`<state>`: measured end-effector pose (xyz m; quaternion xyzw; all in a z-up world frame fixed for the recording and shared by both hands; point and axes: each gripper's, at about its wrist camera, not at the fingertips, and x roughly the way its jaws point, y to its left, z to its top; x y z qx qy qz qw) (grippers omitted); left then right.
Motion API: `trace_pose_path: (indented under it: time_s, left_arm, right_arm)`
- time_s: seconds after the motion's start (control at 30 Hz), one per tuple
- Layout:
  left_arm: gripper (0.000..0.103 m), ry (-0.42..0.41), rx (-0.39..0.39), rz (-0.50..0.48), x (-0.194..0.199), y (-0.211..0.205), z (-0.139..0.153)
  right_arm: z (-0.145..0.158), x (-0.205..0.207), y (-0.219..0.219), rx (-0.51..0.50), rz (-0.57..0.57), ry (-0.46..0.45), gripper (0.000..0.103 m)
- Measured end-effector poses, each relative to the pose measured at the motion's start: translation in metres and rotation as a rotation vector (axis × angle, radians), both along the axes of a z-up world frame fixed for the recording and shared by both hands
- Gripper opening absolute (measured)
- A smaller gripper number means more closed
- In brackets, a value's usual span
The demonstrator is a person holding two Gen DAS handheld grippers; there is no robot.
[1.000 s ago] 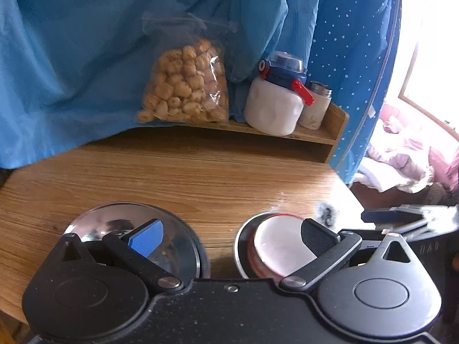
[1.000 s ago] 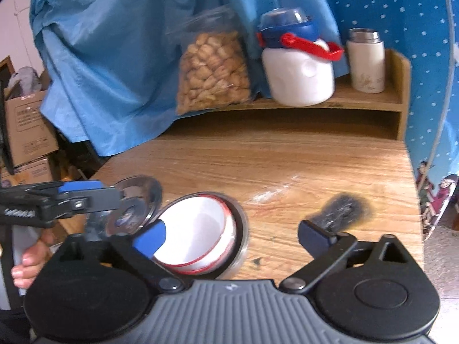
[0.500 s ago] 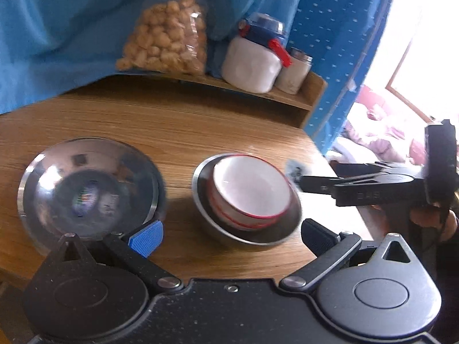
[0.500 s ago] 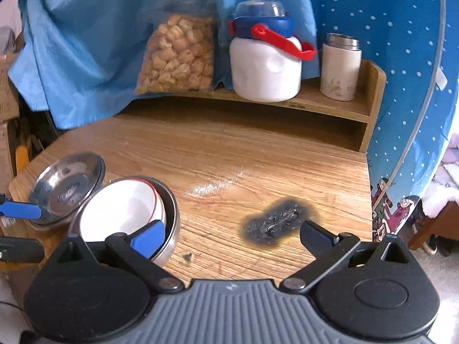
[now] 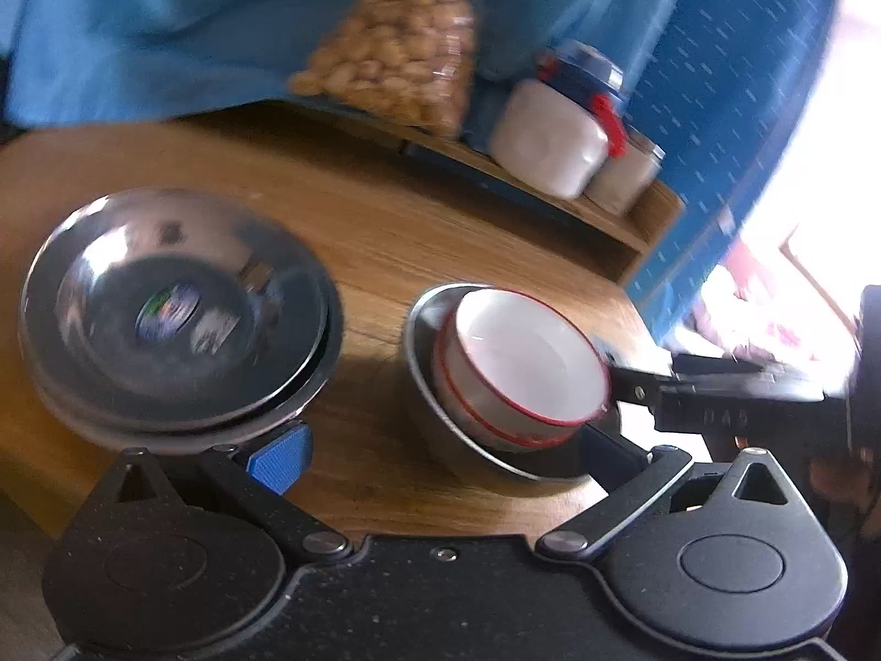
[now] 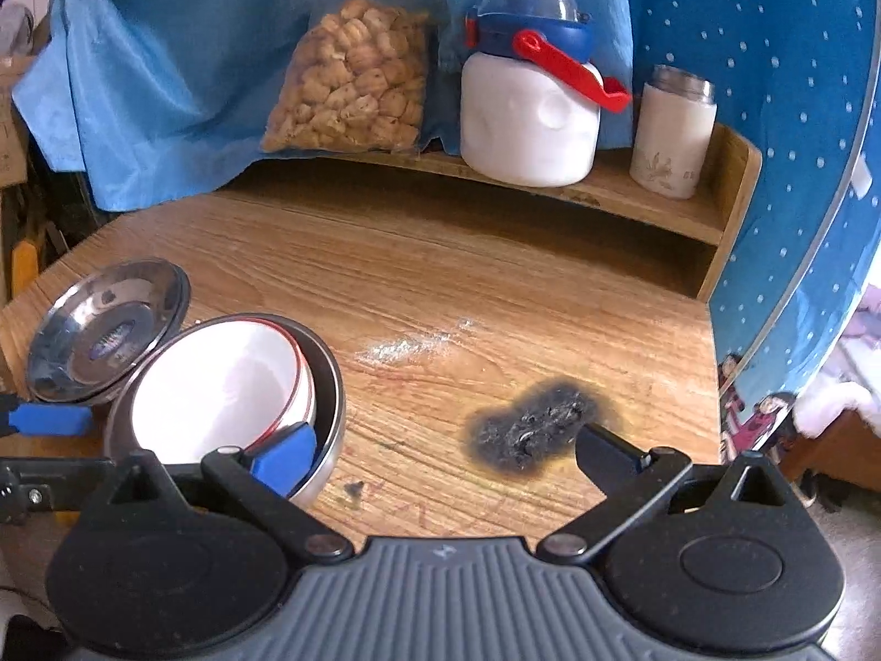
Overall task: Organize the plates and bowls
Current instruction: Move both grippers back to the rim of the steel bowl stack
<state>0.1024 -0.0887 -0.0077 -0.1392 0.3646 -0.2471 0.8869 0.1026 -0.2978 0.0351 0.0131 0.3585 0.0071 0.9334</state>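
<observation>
Steel plates [image 5: 170, 314] sit stacked at the table's left; they also show in the right wrist view [image 6: 104, 330]. To their right, white red-rimmed bowls [image 5: 523, 363] are nested in a steel bowl [image 5: 473, 451], seen too in the right wrist view [image 6: 220, 385]. My left gripper [image 5: 440, 457] is open and empty, just in front of both stacks. My right gripper [image 6: 446, 451] is open and empty; its blue finger [image 6: 286, 457] is at the steel bowl's near rim [image 6: 325, 457]. The right gripper also shows in the left wrist view [image 5: 716, 391], beside the bowls.
The wooden table [image 6: 495, 286] has a black burn mark [image 6: 539, 424]. A low shelf [image 6: 605, 193] at the back holds a bag of snacks [image 6: 352, 88], a white jug with blue lid [image 6: 528, 110] and a small white flask [image 6: 672, 132]. Blue cloth [image 6: 165, 55] hangs behind.
The left gripper has pulled back and tilted, so the plates and bowls now show in full. The right gripper has swung right, then come close beside the bowl stack.
</observation>
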Motion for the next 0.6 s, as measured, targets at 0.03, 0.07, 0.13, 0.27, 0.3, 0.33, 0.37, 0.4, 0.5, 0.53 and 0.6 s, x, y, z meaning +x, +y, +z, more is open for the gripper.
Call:
trace_pose_path:
  time_s: [0.03,0.07,0.13,0.27,0.3,0.33,0.37,0.4,0.5,0.53,0.6]
  left_arm:
    - [0.102,0.008,-0.007,0.025,0.0,0.0,-0.003]
    - [0.102,0.016,-0.012,0.039,0.0,0.0,-0.006]
    - [0.102,0.027,-0.02,0.044,0.0,-0.004,-0.011]
    - [0.101,0.021,-0.044,0.065,-0.006,-0.005,-0.014]
    - [0.1,0.022,-0.048,0.065,-0.008,-0.004,-0.014]
    - [0.099,0.024,-0.049,0.065,-0.009,-0.001,-0.014]
    - [0.097,0.025,-0.051,0.07,-0.01,0.002,-0.014]
    - [0.096,0.027,-0.053,0.082,-0.012,0.005,-0.013]
    - [0.088,0.03,-0.071,0.124,-0.015,0.015,-0.012]
    - [0.084,0.029,-0.074,0.137,-0.016,0.016,-0.011]
    - [0.078,0.027,-0.088,0.154,-0.017,0.019,-0.011]
  right_arm:
    - [0.0,0.0,0.003,-0.017,-0.003,-0.004,0.103]
    - [-0.001,0.0,0.005,-0.035,-0.005,-0.008,0.103]
    - [-0.002,0.001,0.01,-0.07,-0.004,-0.017,0.103]
    - [-0.003,0.0,0.017,-0.121,0.0,-0.031,0.103]
    - [-0.003,-0.001,0.018,-0.126,0.001,-0.034,0.103]
    - [-0.003,0.0,0.017,-0.127,0.002,-0.035,0.103]
    - [-0.004,0.0,0.017,-0.127,0.002,-0.035,0.103]
    - [-0.004,0.0,0.017,-0.125,0.003,-0.035,0.103]
    - [-0.005,0.002,0.017,-0.13,0.0,-0.037,0.103]
    - [-0.005,0.002,0.018,-0.136,0.0,-0.038,0.103]
    - [-0.006,0.004,0.019,-0.145,-0.001,-0.041,0.103]
